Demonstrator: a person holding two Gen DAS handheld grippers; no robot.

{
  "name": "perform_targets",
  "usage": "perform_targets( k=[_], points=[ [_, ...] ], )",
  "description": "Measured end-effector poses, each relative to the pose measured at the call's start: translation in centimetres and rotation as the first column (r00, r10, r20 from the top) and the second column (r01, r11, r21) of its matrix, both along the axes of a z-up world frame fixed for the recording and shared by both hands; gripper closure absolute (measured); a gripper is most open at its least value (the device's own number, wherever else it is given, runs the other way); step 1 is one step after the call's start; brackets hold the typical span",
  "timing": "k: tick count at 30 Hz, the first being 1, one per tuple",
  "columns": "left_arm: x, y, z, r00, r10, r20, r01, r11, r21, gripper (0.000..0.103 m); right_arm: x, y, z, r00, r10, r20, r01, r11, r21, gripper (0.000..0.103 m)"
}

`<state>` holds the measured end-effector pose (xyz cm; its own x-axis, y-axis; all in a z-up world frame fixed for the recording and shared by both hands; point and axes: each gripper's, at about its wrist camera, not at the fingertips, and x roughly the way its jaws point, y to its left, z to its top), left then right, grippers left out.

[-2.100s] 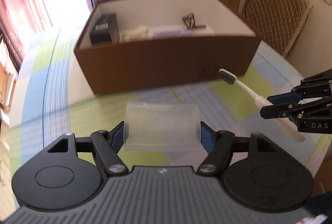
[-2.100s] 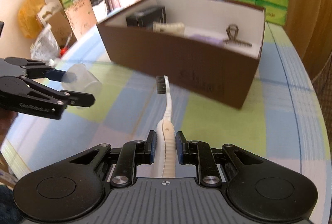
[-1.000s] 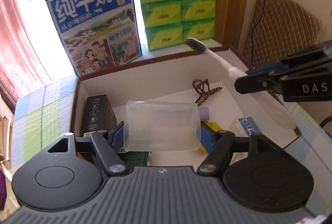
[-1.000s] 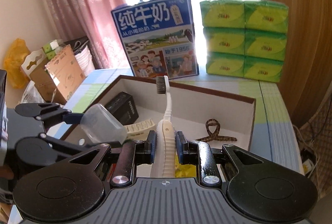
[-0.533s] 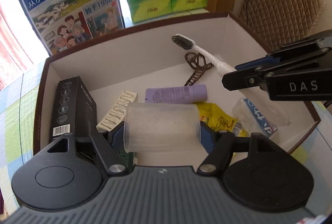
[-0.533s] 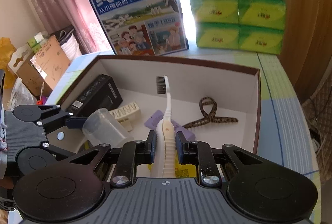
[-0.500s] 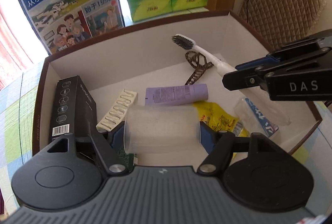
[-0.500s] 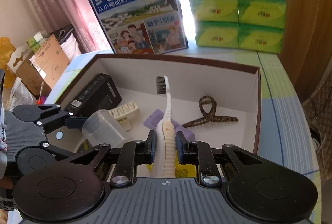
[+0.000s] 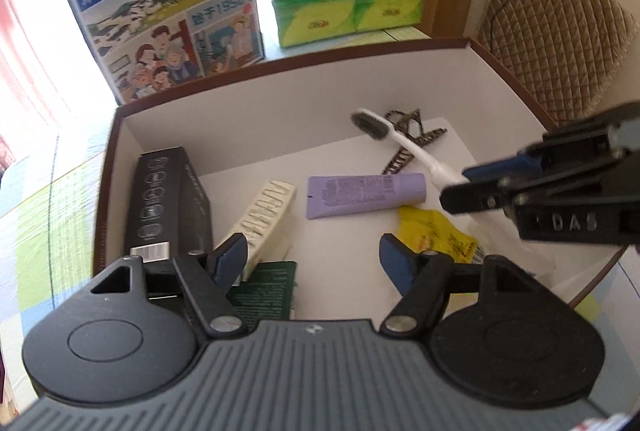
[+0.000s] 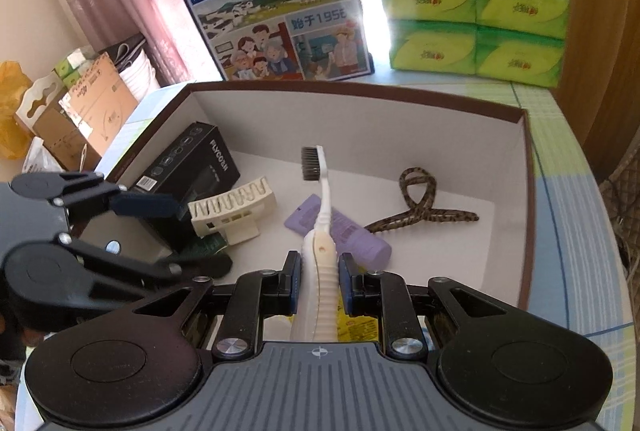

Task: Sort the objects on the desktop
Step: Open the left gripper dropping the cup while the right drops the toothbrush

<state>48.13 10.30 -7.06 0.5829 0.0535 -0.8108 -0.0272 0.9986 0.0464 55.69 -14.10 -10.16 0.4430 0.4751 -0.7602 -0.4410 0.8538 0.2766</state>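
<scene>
L tongs [image 9: 312, 259] open, empty; R tongs [image 10: 319, 283] gripping toothbrush [image 10: 320, 215] over box [image 10: 528, 191].

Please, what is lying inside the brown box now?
Inside the brown box: black carton, cream clip, purple tube, patterned hair clip, yellow packet. The grippers hide its near part.

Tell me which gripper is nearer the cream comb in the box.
Left. The left gripper hangs open with its fingertips right beside the cream comb, nearly touching it. The right gripper sits farther off over the yellow packet, shut on the toothbrush.
</scene>
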Motion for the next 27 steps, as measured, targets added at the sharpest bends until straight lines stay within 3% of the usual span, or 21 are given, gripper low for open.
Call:
perform_targets(
  k=[10,14,17,23,27],
  points=[
    [-0.4,1.7,0.8,0.999,0.043,0.004,-0.043,0.999,0.01,0.029,0.3,2.1,-0.5,1.0,0.029,0.002,-0.029,0.999,-0.028,0.086],
    [-0.4,2.1,0.9,0.998,0.057,0.004,-0.057,0.998,0.011,0.026,0.6,3.1,-0.6,0.997,0.065,0.03,-0.064,0.997,-0.045,0.086],
    [-0.5,2.4,0.9,0.997,0.074,0.003,-0.074,0.997,0.004,0.025,0.3,3.8,-0.3,0.989,0.109,0.098,-0.103,0.993,-0.056,0.084],
    [-1.1,3.4,1.2,0.994,0.107,0.009,-0.107,0.994,-0.009,0.02,-0.5,3.5,-0.3,0.988,0.107,0.116,-0.098,0.992,-0.081,0.044],
    [-1.6,3.8,1.6,0.992,0.127,0.02,-0.126,0.992,-0.012,0.016,-1.2,2.7,-0.1,0.989,0.1,0.108,-0.09,0.992,-0.094,0.03]
  ],
)
